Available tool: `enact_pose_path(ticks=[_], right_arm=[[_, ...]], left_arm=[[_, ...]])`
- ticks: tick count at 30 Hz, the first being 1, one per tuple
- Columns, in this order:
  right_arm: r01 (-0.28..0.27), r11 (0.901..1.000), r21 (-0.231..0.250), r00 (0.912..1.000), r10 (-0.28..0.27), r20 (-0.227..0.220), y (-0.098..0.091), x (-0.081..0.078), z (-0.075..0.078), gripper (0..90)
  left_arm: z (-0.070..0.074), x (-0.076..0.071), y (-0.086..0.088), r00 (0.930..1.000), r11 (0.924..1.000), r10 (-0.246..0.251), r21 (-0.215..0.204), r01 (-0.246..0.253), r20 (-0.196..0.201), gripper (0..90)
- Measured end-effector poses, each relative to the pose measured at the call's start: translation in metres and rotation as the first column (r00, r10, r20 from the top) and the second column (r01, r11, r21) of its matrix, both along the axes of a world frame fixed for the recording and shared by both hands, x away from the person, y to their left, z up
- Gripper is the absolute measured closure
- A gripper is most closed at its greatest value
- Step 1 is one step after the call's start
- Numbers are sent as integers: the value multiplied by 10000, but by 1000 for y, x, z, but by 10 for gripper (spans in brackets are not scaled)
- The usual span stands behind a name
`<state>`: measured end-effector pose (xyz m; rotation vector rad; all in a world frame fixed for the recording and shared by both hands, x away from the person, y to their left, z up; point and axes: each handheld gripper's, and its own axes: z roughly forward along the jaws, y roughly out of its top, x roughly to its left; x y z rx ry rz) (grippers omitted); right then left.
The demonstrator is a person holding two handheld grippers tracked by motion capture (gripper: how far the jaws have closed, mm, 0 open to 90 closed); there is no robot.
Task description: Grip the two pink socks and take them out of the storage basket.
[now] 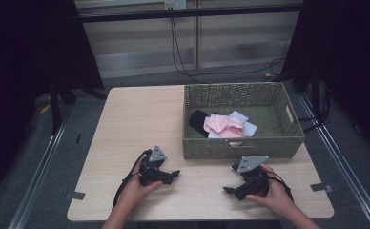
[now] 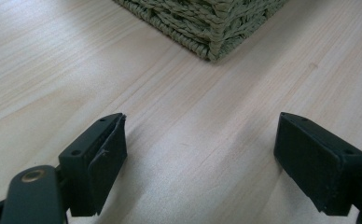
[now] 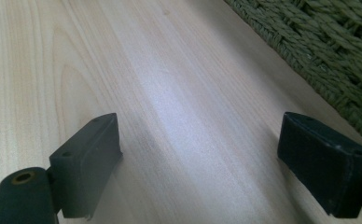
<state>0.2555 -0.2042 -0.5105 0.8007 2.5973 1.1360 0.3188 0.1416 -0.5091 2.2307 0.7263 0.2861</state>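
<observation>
Both grippers rest low on the worktop (image 1: 140, 114) near its front edge, each held in a hand, with nothing between the jaws. The left gripper (image 1: 172, 174) lies left of centre, pointing right; its jaws stand wide apart over bare wood, and the left gripper view shows the near left corner of the woven basket (image 2: 207, 28) just ahead. The right gripper (image 1: 228, 190) lies toward the front right, pointing left; its jaws are also spread as wide as they go and empty, with the basket's front wall close beside it.

The basket (image 1: 242, 145) sits on the right half of the worktop, reaching toward the back edge. Inside lies a small heap of cloth: a pink piece (image 1: 226, 125) on top, a black piece (image 1: 197, 121) at its left, and white pieces (image 1: 247, 126) to the right.

This looks like a starting pose, before any reach. Likely the next move calls for lifting a gripper over the basket's front rim, coming down on the topmost pink piece, and closing on a fold of it without snagging the weave.
</observation>
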Motion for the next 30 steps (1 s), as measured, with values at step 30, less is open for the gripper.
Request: enact_pose_path(ticks=[30], right_arm=[[-771,9897,-1203,9923,645,-1057,-8,21,57,178]], left_arm=[[0,0,0,10000,10000,1,-7,-1,-7,166]])
